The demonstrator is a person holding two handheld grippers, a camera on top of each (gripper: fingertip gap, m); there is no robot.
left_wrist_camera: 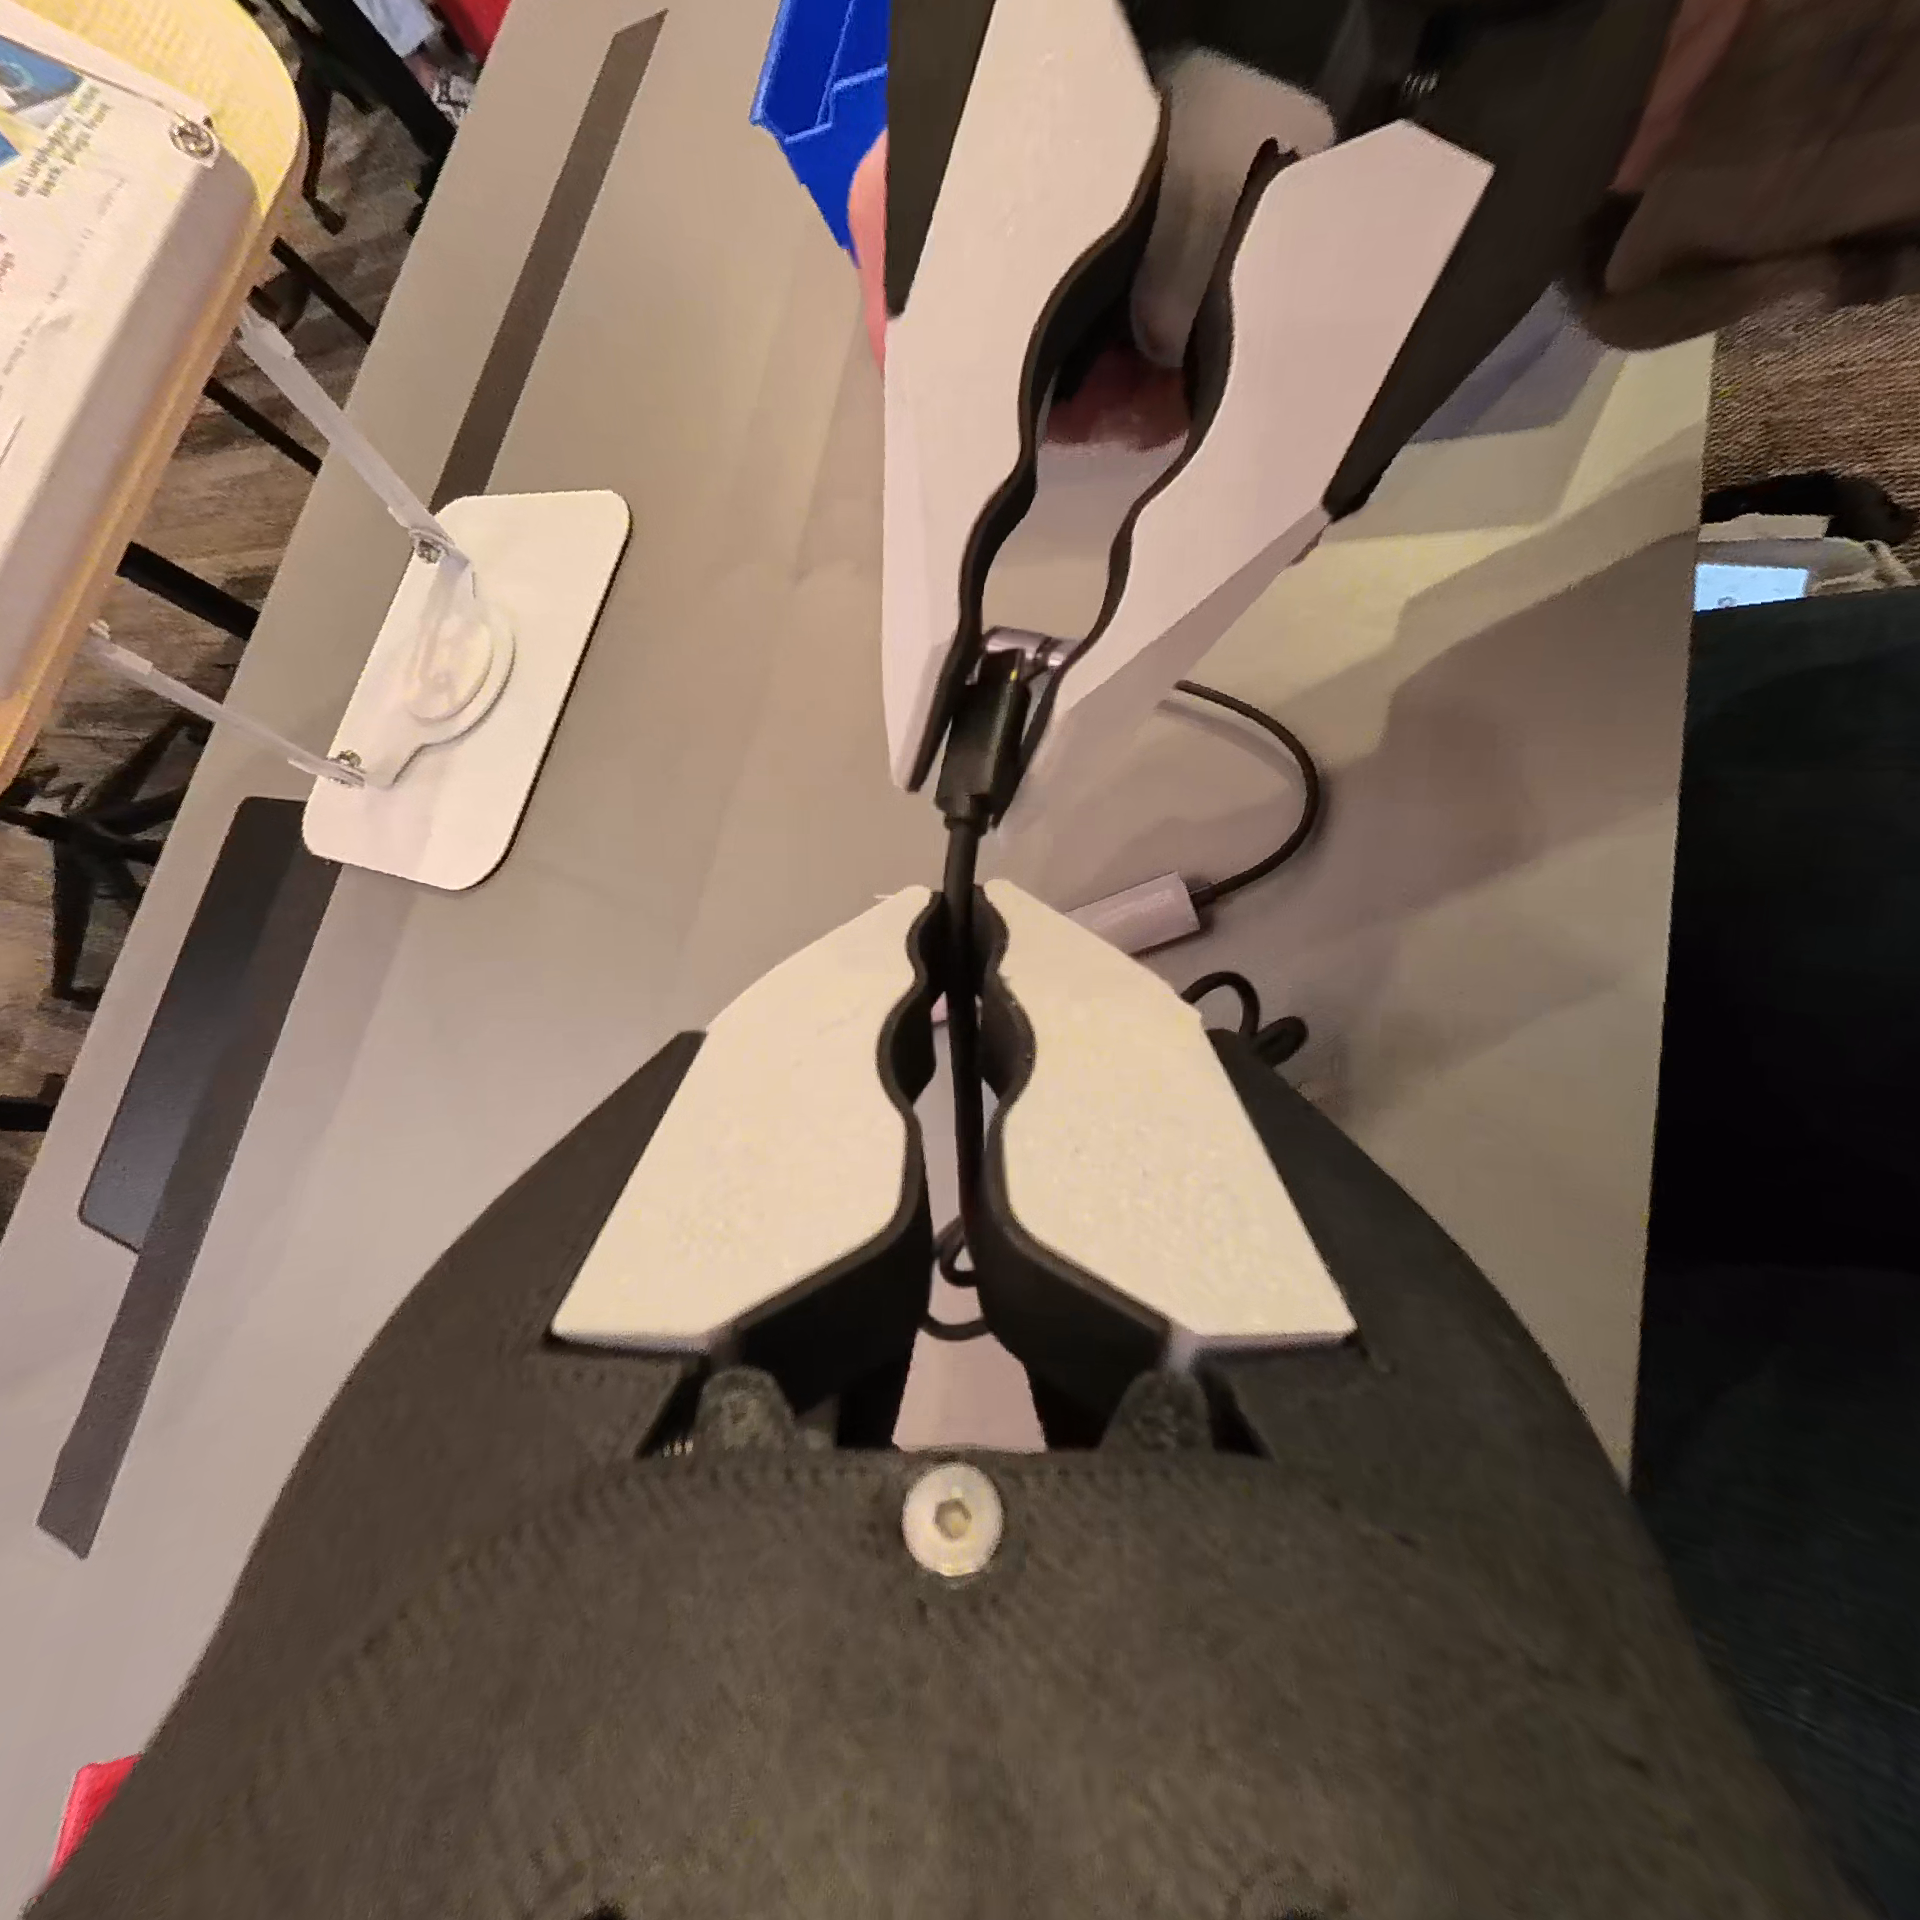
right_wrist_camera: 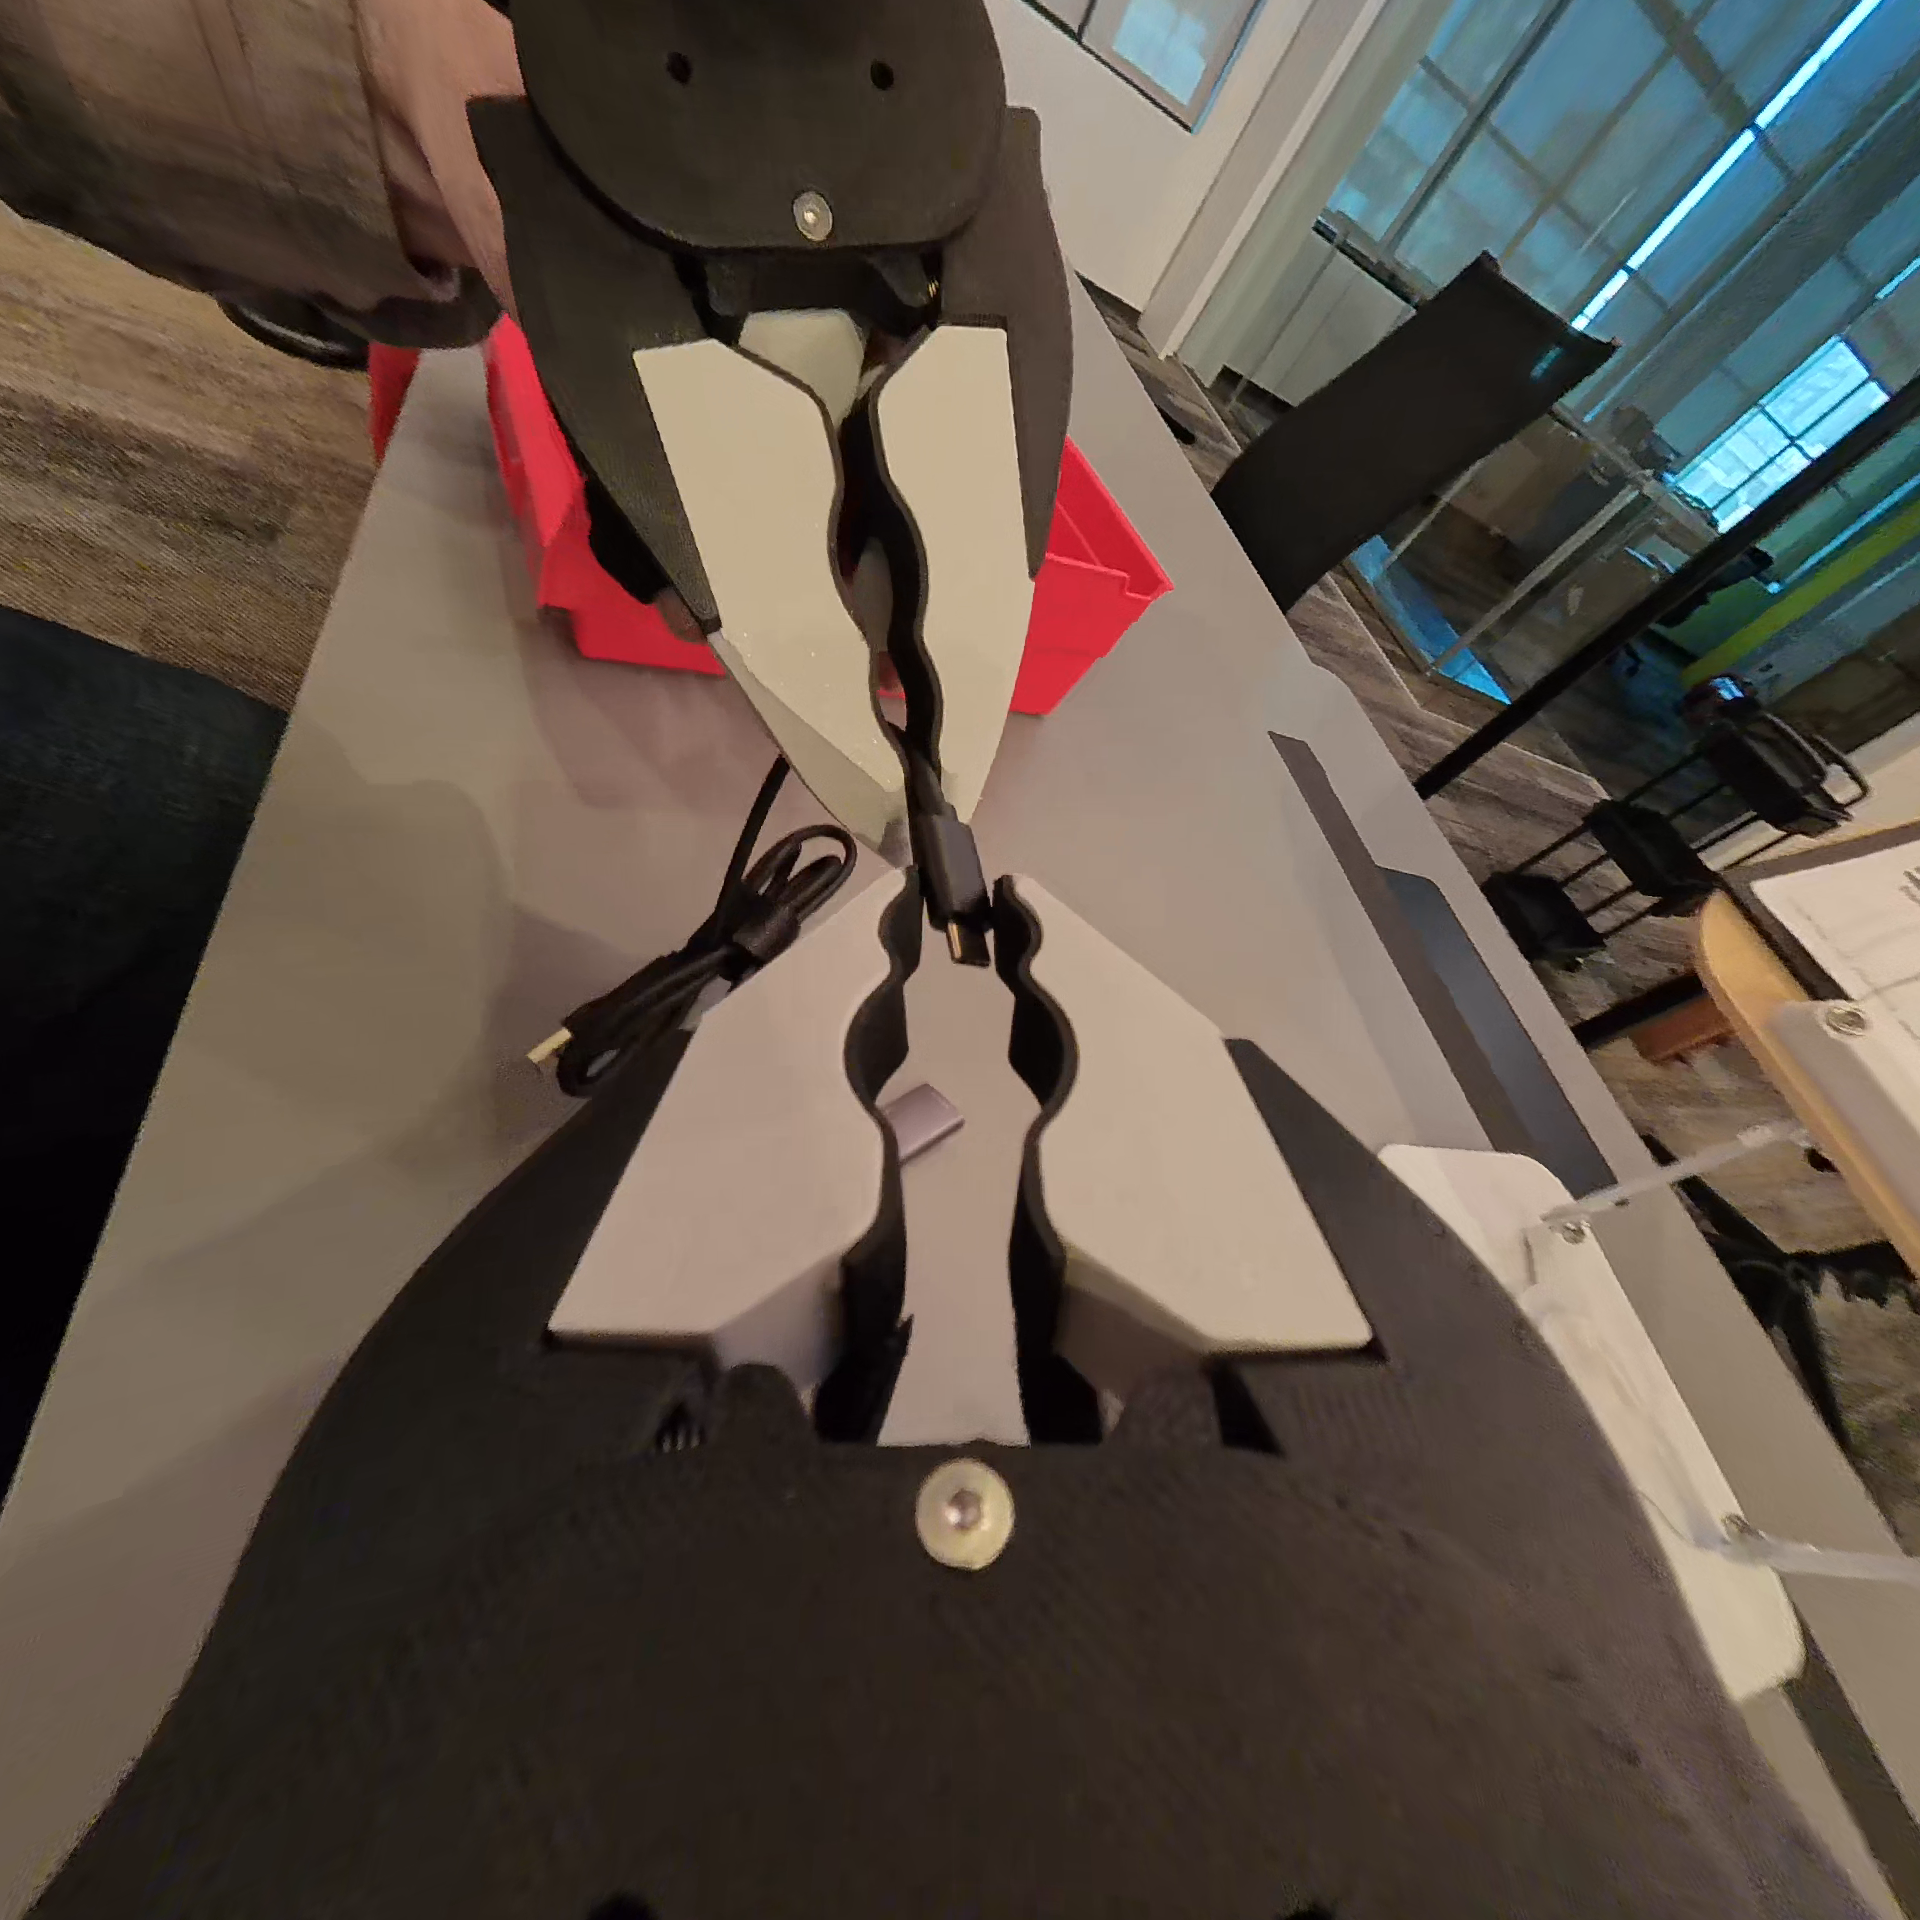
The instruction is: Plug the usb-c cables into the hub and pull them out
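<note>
A black usb-c cable [left_wrist_camera: 961, 1091] runs between my two grippers above the grey table [left_wrist_camera: 665, 935]. My left gripper [left_wrist_camera: 961, 904] is shut on the cable just behind its plug [left_wrist_camera: 982, 727]. My right gripper [right_wrist_camera: 961, 894] faces the left one, with its tips closed around the plug [right_wrist_camera: 956, 904], whose metal end points toward its palm. The right gripper [left_wrist_camera: 961, 795] also shows in the left wrist view, and the left gripper [right_wrist_camera: 928, 826] in the right wrist view. The small grey hub [right_wrist_camera: 920, 1122] lies on the table below, with nothing plugged in; it also shows in the left wrist view [left_wrist_camera: 1132, 914].
A second black cable [right_wrist_camera: 707, 966] lies bundled on the table beside the hub. A red bin [right_wrist_camera: 1091, 623] and a blue bin [left_wrist_camera: 821, 83] stand at opposite ends. A white stand base [left_wrist_camera: 468, 686] sits near one edge. A dark chair [left_wrist_camera: 1787, 935] stands at the other edge. Less than 4 cm separates the two grippers' tips.
</note>
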